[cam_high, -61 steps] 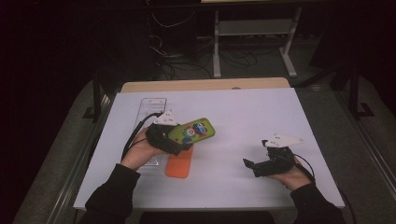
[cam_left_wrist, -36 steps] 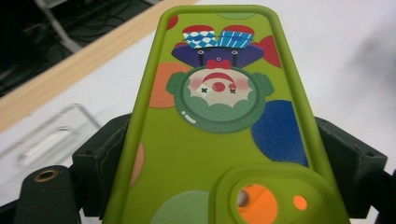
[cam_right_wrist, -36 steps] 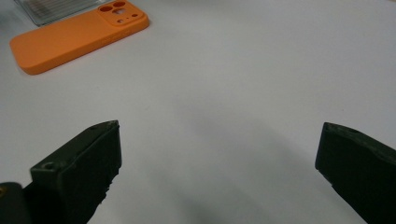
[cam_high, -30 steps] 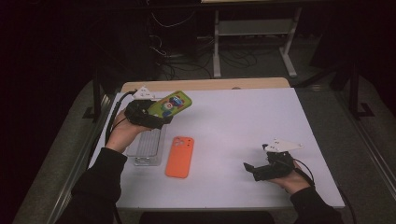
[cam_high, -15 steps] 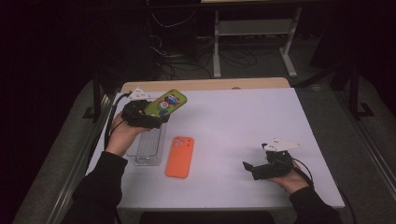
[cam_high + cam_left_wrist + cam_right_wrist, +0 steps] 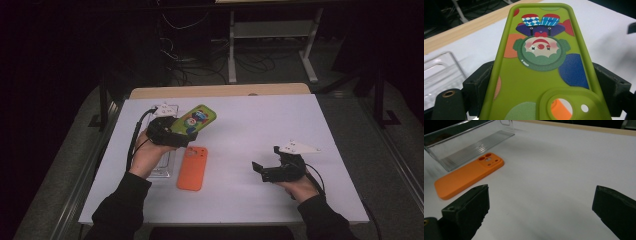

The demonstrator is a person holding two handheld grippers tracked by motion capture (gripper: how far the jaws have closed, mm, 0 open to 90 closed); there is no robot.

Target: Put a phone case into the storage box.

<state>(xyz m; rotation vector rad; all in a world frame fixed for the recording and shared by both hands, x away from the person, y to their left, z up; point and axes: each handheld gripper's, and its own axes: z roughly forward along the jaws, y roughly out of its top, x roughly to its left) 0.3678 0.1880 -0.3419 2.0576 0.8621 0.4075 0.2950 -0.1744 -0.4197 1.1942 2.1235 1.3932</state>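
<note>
The green phone case [image 6: 196,120] is in the air above the left part of the worktop [image 6: 250,130], near its far edge. The left gripper [image 6: 172,134] holds it by the end with the camera hole, and its jaws are closed on the two long sides of the case. In the left gripper view the case [image 6: 541,72] shows a clown face and coloured dots, and the black jaws press on both its edges. Through the camera hole a small piece of orange is visible.

Below the held case, an orange phone case [image 6: 192,167] lies flat on the worktop, with its camera holes toward the far side. Just beside it, on the left, lies a clear phone case [image 6: 162,167], partly under the left hand [image 6: 145,155].

The right gripper [image 6: 267,170] is at the right part of the worktop, well apart from the cases. In the right gripper view its jaws stand wide open with nothing between them, only the white surface.
</note>
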